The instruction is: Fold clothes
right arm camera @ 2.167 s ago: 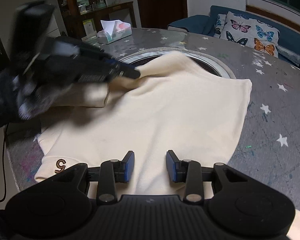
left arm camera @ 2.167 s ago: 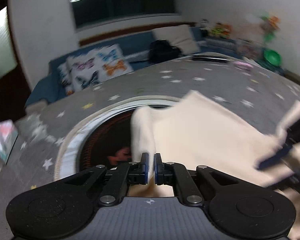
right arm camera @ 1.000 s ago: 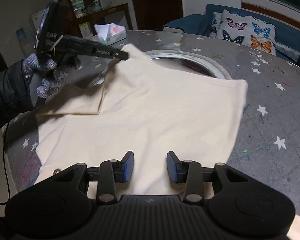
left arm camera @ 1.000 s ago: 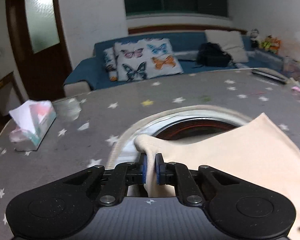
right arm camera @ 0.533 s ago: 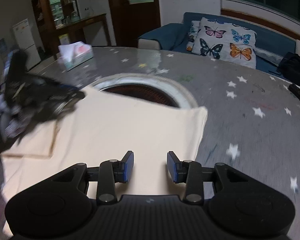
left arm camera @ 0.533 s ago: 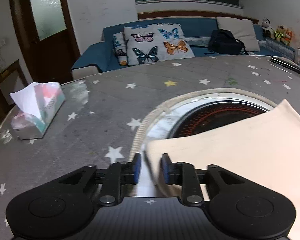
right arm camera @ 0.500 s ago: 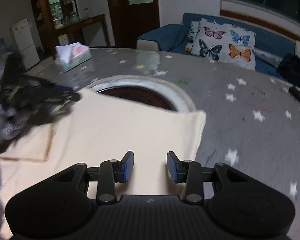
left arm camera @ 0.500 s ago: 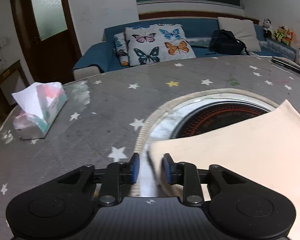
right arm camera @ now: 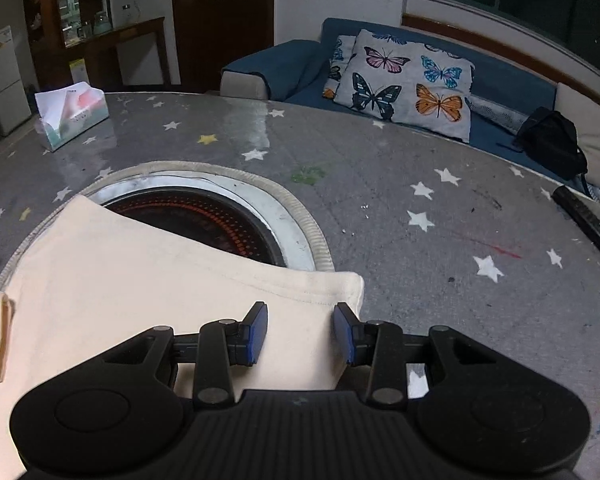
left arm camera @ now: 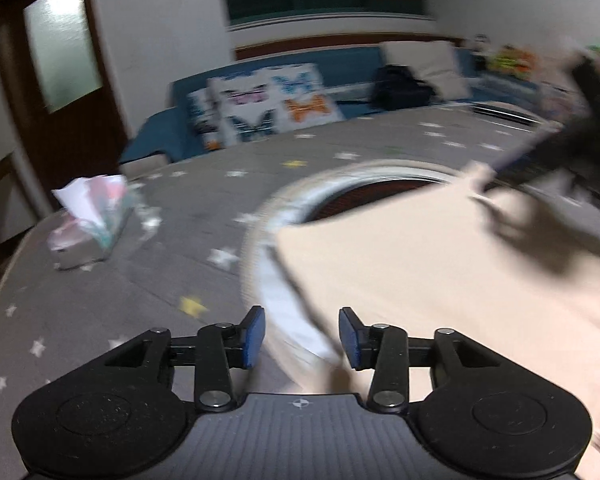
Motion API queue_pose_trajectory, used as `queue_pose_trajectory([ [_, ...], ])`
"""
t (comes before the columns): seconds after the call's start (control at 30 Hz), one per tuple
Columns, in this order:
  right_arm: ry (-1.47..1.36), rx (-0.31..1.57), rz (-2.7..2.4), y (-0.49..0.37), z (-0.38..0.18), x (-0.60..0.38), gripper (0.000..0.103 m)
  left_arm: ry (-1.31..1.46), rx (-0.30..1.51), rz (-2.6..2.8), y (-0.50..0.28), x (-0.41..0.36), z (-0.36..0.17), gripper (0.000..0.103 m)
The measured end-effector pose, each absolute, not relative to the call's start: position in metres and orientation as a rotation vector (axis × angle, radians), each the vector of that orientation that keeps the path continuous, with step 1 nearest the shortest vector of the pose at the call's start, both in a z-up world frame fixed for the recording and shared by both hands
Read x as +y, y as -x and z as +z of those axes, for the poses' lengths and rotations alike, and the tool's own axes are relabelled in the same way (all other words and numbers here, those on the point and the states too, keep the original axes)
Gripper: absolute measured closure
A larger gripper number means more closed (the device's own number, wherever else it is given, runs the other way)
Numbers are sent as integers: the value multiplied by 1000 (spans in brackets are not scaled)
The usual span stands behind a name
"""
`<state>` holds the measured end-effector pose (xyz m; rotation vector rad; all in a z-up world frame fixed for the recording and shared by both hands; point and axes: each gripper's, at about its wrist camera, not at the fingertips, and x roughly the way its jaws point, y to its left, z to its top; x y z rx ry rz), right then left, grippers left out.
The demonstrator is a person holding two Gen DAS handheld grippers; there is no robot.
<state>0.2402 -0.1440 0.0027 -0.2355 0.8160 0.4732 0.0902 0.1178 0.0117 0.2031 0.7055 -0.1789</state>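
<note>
A cream garment (right arm camera: 140, 272) lies flat on the grey star-print table (right arm camera: 420, 240), partly over the round burner inset (right arm camera: 204, 208). My right gripper (right arm camera: 301, 332) is open, its jaws on either side of the garment's far right corner, low over the cloth. In the blurred left wrist view the garment (left arm camera: 420, 272) lies to the right. My left gripper (left arm camera: 301, 336) is open and empty over its left edge. The right gripper shows there as a dark blur (left arm camera: 560, 152) at the far corner.
A tissue box (right arm camera: 71, 114) stands at the table's far left, and it also shows in the left wrist view (left arm camera: 92, 220). A blue sofa with butterfly cushions (right arm camera: 404, 80) lies beyond the table. A black bag (right arm camera: 552, 148) is on the sofa. A dark bar (right arm camera: 588, 216) lies at the right edge.
My left gripper has let go of the garment's edge and opened wide, drawing back. My right gripper has moved to the garment's far right corner. The garment now lies flat.
</note>
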Motion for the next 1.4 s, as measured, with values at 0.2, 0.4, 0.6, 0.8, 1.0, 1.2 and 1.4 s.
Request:
queue_pose_trajectory([
  [0.2,251,799,559,-208,18,-130,63,-250,710,-289,-57,84,-3,51],
  [0.4,294,801,665,-174,18,-107,61,-301,693,-255,-59,74,-13,55],
  [0.6,296,799,726,-155,19,-87,60,-186,676,-195,-63,97,-7,92],
  [0.8,306,806,755,-143,12,-67,60,32,582,-30,-42,156,28,99],
  [1.0,351,798,822,-117,7,-38,60,202,471,158,-6,224,56,99],
  [1.2,406,761,903,-80,8,-9,59,304,452,282,22,263,54,99],
  [1.4,428,726,904,-70,9,8,59,357,474,302,44,271,40,99],
])
